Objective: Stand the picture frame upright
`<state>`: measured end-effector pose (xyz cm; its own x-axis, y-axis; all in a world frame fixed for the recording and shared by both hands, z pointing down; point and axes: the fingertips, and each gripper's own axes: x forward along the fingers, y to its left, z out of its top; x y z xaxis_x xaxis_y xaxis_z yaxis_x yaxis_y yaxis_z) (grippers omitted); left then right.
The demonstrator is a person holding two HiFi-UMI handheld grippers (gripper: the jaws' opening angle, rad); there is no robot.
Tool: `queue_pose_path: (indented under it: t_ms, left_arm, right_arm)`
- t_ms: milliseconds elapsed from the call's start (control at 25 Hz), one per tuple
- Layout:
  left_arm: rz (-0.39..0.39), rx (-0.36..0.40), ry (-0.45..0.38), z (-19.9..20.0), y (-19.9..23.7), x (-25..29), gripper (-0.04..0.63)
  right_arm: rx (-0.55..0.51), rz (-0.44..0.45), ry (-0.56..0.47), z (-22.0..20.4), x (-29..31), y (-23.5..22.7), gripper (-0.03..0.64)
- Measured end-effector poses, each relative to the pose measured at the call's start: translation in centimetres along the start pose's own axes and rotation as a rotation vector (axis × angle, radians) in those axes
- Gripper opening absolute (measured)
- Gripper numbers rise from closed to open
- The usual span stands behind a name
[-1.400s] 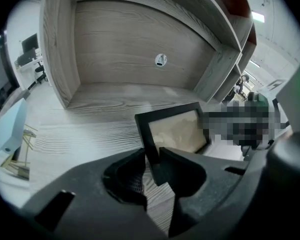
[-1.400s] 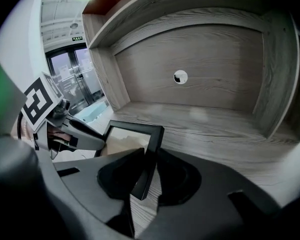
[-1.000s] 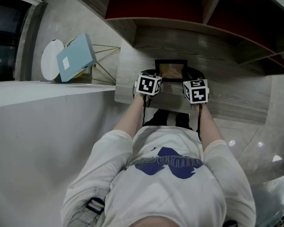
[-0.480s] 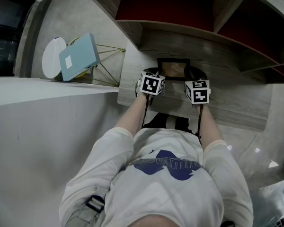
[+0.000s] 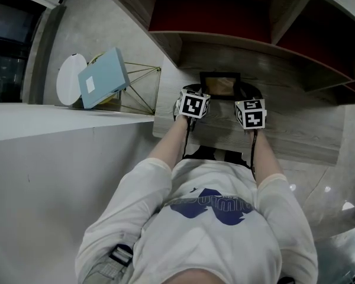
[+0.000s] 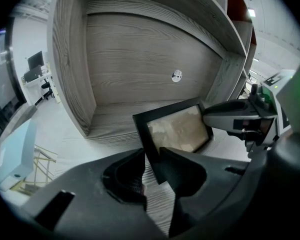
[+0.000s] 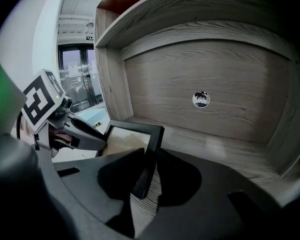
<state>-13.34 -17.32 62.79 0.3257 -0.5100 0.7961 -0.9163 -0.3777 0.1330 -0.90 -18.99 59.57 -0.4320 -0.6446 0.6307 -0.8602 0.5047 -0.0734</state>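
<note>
Left claw [image 6: 152,173] and right claw [image 7: 146,176] each pinch a side edge of the picture frame [image 6: 176,130], which tilts over the wooden shelf [image 6: 112,125] near its back wall. Likely risk: the thin-edge grips let it slip or twist, or it topples once released

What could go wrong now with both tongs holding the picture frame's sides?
The left tongs and right tongs each pinch only a thin side rail of the tilted picture frame, so it might slip or twist and drop onto the wooden shelf. No back stand shows, so it may topple once released.
</note>
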Motion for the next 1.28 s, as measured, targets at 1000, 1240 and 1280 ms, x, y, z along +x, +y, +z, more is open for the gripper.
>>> queue_pose_path:
  t_ms: [1000, 1240, 1280]
  left_arm:
    - [-0.017, 0.091, -0.055, 2.0, 0.7, 3.0, 0.100]
    - [-0.021, 0.112, -0.061, 2.4, 0.8, 3.5, 0.100]
    - [-0.025, 0.114, -0.062, 2.5, 0.7, 3.6, 0.100]
  right_arm:
    - [-0.054, -0.039, -0.014, 0.8, 1.1, -1.4, 0.078]
    - [-0.048, -0.051, -0.018, 0.8, 1.4, -1.8, 0.078]
    - [-0.046, -0.053, -0.021, 0.8, 1.4, -2.0, 0.078]
